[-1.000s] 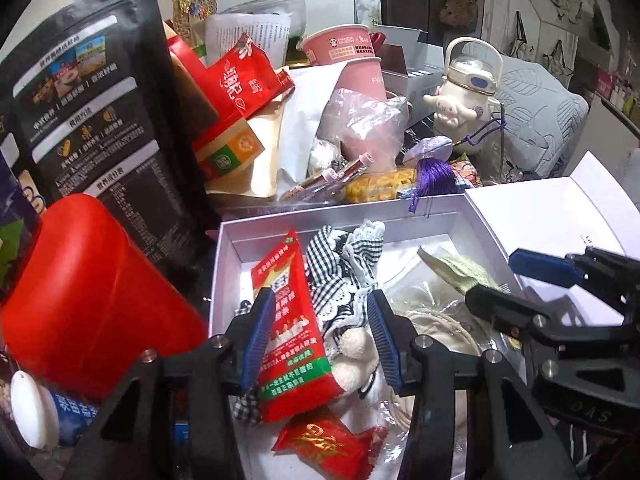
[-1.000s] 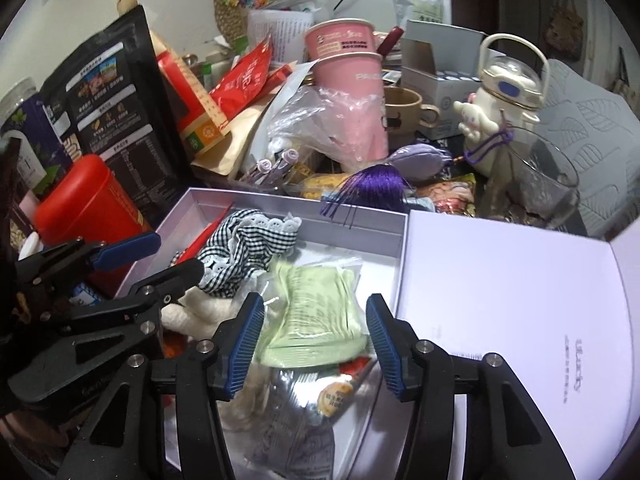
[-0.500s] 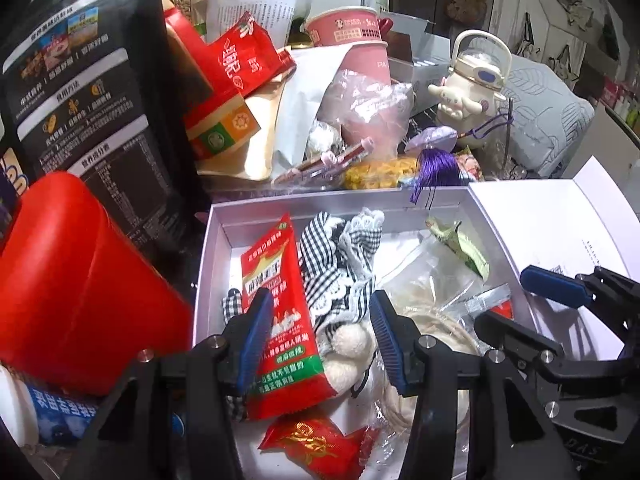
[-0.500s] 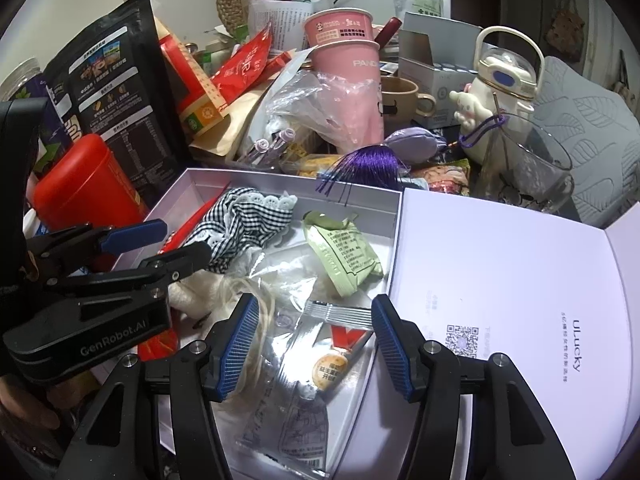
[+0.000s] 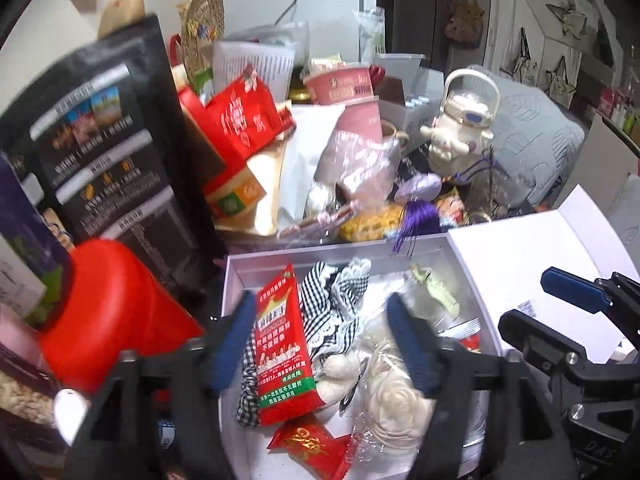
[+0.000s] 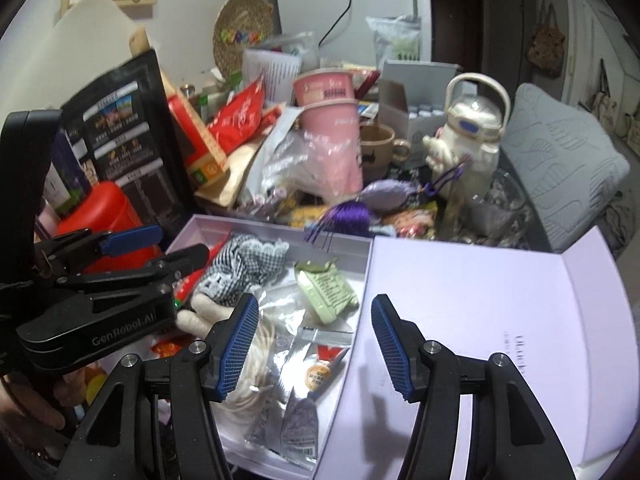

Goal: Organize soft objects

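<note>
An open white box (image 5: pixel 236 264) (image 6: pixel 280 226) holds soft things: a black-and-white checked cloth (image 5: pixel 336 304) (image 6: pixel 244 264), a red snack packet (image 5: pixel 282 344), a pale green sachet (image 5: pixel 436 292) (image 6: pixel 326 290), a cream plush piece (image 5: pixel 394 404), clear bags (image 6: pixel 296 408). My left gripper (image 5: pixel 322 344) is open and empty, above the red packet and cloth. My right gripper (image 6: pixel 314 348) is open and empty, above the box's right edge. Each gripper shows in the other's view, the right one (image 5: pixel 552 300) and the left one (image 6: pixel 160 246).
The box's white lid (image 6: pixel 480 320) lies open to the right. A red canister (image 5: pixel 112 312) and a black pouch (image 5: pixel 104 152) stand left. Behind are pink cups (image 6: pixel 332 120), a white kettle-shaped bottle (image 6: pixel 472 128), a purple tassel (image 6: pixel 352 216) and a grey cushion (image 6: pixel 560 160).
The right gripper let go of the green sachet, which now lies in the box, and both grippers drew back from the box. Both stay open.
</note>
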The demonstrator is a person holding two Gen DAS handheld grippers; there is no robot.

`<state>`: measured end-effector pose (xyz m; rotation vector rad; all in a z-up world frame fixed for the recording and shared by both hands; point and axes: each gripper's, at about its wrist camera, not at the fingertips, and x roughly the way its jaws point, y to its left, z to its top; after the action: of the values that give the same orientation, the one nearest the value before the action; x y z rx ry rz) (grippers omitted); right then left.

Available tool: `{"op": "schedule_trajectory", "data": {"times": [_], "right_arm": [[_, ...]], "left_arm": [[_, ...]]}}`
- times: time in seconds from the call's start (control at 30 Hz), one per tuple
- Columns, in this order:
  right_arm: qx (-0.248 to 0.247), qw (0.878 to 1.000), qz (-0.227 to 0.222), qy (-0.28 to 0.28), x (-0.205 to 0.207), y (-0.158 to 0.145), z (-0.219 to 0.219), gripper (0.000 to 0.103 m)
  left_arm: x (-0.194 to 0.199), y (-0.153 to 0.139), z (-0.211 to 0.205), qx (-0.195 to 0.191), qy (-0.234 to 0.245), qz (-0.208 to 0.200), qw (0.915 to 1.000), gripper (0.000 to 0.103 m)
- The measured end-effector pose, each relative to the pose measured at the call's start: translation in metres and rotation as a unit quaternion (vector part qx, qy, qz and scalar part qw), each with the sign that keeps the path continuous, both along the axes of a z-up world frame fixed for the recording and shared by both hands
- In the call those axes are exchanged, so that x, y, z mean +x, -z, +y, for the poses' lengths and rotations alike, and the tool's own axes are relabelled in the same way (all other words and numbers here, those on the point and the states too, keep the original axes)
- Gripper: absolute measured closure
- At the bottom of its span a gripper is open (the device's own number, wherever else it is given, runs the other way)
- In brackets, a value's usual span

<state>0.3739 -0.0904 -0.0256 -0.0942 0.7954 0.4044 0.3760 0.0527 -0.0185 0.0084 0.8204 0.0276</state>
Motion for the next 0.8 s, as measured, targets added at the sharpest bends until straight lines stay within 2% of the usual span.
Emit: {"op": "schedule_trajectory", "data": {"times": [0.07,0.17,0.33,0.8], "right_arm": [[0.001,1.000,-0.007,0.005,-0.004,-0.008,-0.003,0.044],[0.003,1.000,-0.018,0.013,-0.010,-0.021,-0.008,0.043],[0.009,0.999,-0.042,0.022,-0.025,-0.044,-0.017,0.035],[0.010,0.990,-0.140,0.030,-0.096,-0.112,-0.028,0.018]], "left_arm": [[-0.008,-0.013,-0.002,0.009,-0.006,-0.021,0.9997,0.030],[-0.013,-0.027,-0.003,0.006,-0.006,-0.028,0.9996,0.029],[-0.029,-0.052,-0.005,0.015,-0.013,-0.055,0.9983,0.024],[-0.100,-0.121,-0.013,0.009,0.004,-0.135,0.9908,0.023]]}}
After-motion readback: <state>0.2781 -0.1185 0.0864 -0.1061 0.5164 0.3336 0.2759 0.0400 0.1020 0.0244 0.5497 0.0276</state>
